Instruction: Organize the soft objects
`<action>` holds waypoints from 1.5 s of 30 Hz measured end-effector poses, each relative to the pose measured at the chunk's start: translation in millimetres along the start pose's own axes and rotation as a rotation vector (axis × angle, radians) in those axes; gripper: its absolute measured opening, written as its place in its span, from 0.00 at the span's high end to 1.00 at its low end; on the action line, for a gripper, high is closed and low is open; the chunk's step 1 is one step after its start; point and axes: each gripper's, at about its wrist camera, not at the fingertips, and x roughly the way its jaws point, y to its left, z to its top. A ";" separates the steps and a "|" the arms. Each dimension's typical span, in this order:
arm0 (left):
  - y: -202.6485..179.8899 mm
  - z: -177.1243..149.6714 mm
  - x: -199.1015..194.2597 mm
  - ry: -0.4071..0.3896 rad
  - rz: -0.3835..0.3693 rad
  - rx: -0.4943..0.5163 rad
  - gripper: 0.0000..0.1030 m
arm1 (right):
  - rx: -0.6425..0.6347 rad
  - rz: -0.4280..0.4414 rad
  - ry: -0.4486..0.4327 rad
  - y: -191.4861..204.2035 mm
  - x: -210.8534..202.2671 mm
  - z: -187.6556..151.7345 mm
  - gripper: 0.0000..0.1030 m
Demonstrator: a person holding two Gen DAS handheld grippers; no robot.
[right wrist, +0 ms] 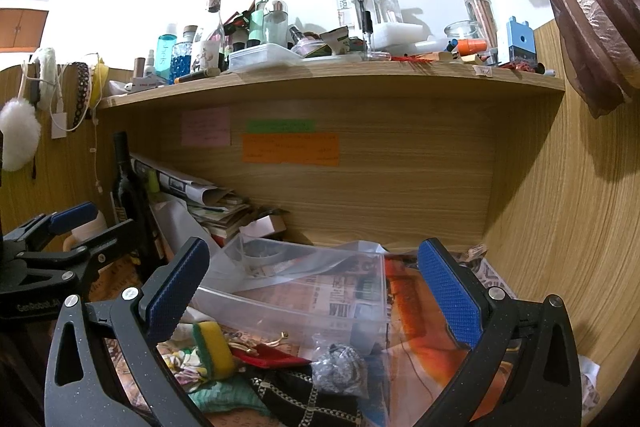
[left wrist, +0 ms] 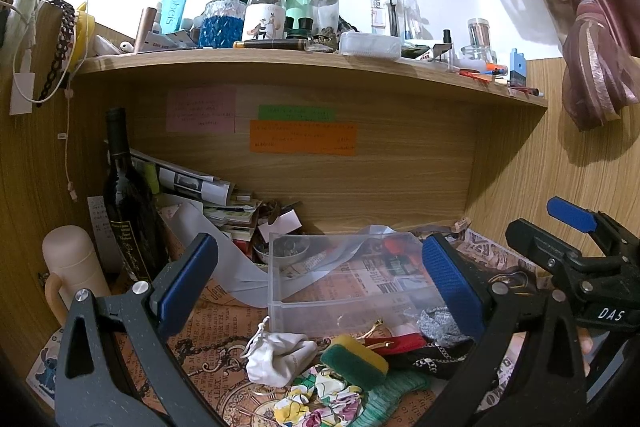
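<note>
Writing on the pink note, green note and orange note is too small to read. The floral cloth and green knit are cut off by the left-wrist picture's bottom edge. The black patterned cloth runs under the right-wrist picture's bottom edge.

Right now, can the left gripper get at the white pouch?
Probably yes. The left gripper is open, and the white pouch lies uncovered on the desk just below its fingers. The sponge sits beside the pouch, not on it.
</note>
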 end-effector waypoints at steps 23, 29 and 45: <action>-0.2 3.1 -2.5 -0.009 0.005 0.005 0.00 | 0.002 0.010 0.000 5.1 -3.2 0.4 0.00; -1.0 6.6 -5.4 -0.011 0.001 0.002 0.00 | -0.004 0.015 0.001 6.9 -3.8 0.6 0.00; -3.5 3.6 -1.8 0.021 -0.012 0.014 0.00 | 0.006 0.025 0.028 5.0 1.3 -2.9 0.00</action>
